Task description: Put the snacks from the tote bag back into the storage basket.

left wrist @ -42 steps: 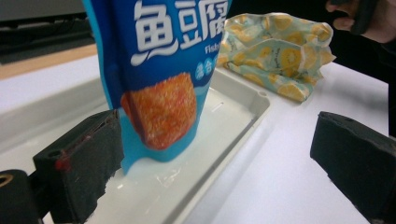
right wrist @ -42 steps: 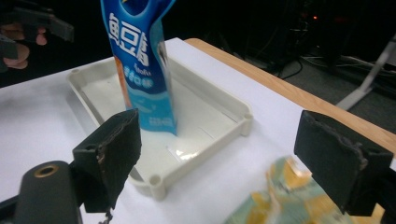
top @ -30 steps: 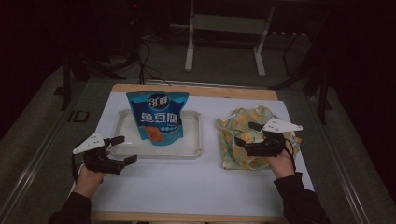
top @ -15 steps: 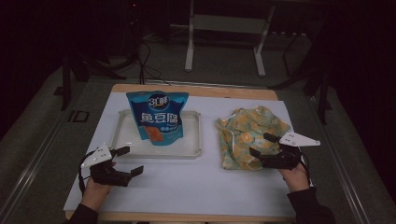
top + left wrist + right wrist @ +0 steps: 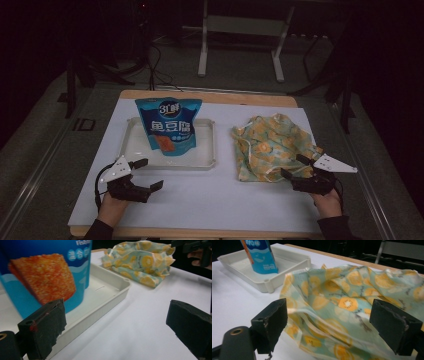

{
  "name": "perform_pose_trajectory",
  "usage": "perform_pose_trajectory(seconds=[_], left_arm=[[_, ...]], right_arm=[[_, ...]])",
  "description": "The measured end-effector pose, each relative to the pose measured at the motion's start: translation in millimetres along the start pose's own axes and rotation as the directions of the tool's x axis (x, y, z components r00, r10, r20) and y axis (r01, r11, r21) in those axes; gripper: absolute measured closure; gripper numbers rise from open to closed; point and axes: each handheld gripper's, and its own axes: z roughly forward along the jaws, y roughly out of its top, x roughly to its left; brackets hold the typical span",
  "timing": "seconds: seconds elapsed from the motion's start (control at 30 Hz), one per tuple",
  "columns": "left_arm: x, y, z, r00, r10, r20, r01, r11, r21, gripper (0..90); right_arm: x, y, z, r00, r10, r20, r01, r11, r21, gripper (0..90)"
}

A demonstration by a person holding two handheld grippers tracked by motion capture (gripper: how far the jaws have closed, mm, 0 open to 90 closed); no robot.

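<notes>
The blue snack pouch (image 5: pixel 169 126) stands upright in the white tray (image 5: pixel 207 161), toward the tray's far-left part, so whatever placing it needed looks done. The yellow-patterned fabric bag (image 5: pixel 272 145) lies crumpled and flat to the right of the tray, well apart from it and empty by the look of it; my judgement is that the handling of this bag is the part left to do.

The right claw (image 5: pixel 298 166) sits at the bag's near-right edge with its jaws spread wide, gripping nothing; in the right gripper view the fabric (image 5: pixel 352 312) lies between and beyond the two black pads (image 5: pixel 395 325). The left claw (image 5: pixel 146 174) hovers just in front of the tray's near-left corner, also spread wide and empty.

For room: the white worktop (image 5: pixel 210 200) in front of the tray is bare, giving both claws free space. The tray's raised near wall (image 5: pixel 110 300) is the edge to mind for the left claw, and right of the tray the bag's right side lies close to the worktop's right edge.
</notes>
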Motion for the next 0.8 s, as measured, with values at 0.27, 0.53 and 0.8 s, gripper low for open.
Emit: perform_pose_trajectory(seconds=[0.27,0.53,0.8], left_arm=[[-2.8,-4.0,10.8,0.9998,0.02,-0.007,-0.02,0.9995,0.024,3.2],[-2.0,-9.1,13.9,0.9997,0.018,-0.018,-0.018,0.9998,0.013,3.2],[-2.5,-10.8,12.6,0.9989,0.04,-0.024,-0.039,0.9991,0.015,3.2]], right_arm=[[-3.4,-15.7,-4.8,0.9993,-0.024,0.03,0.024,1.0,-0.016,14.8],[-7.2,-23.2,-2.7,0.9985,-0.008,0.054,0.01,0.999,-0.033,14.7],[-10.5,-28.5,0.5,0.9979,-0.007,0.065,0.011,0.998,-0.063,14.5]])
